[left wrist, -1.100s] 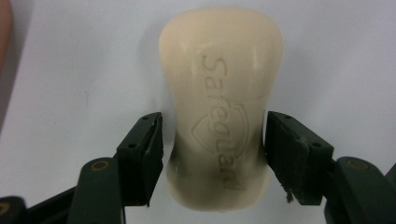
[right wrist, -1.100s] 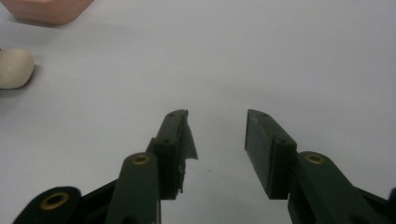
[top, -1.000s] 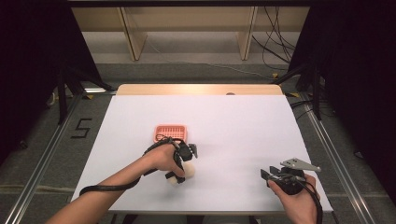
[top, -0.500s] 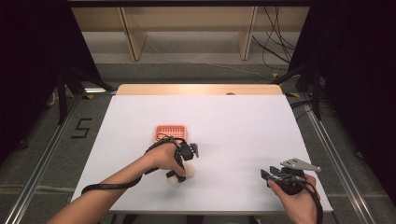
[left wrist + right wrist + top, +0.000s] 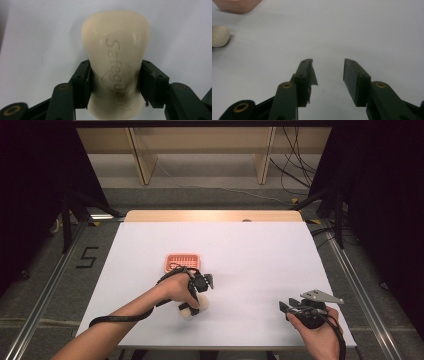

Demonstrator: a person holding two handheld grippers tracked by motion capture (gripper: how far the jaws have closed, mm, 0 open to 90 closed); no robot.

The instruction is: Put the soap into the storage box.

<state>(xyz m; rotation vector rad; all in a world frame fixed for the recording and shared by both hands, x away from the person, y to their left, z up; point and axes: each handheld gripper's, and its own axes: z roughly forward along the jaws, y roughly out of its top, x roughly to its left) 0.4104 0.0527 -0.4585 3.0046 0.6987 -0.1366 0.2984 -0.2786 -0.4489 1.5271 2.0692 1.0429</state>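
White tabletop [image 5: 250, 250] carries a cream, waisted soap bar [image 5: 116, 62], embossed seemingly "Safeguard", pinched by left gripper [image 5: 116, 82].

Table [image 5: 260, 255] evenly bright, surroundings dark; soft glare on the soap [image 5: 117, 57] (close views slightly blurred); shadows faint beneath the jaws.

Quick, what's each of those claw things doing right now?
Left gripper: closed on the cream soap bar.
Right gripper: open, holding nothing, over the white table.
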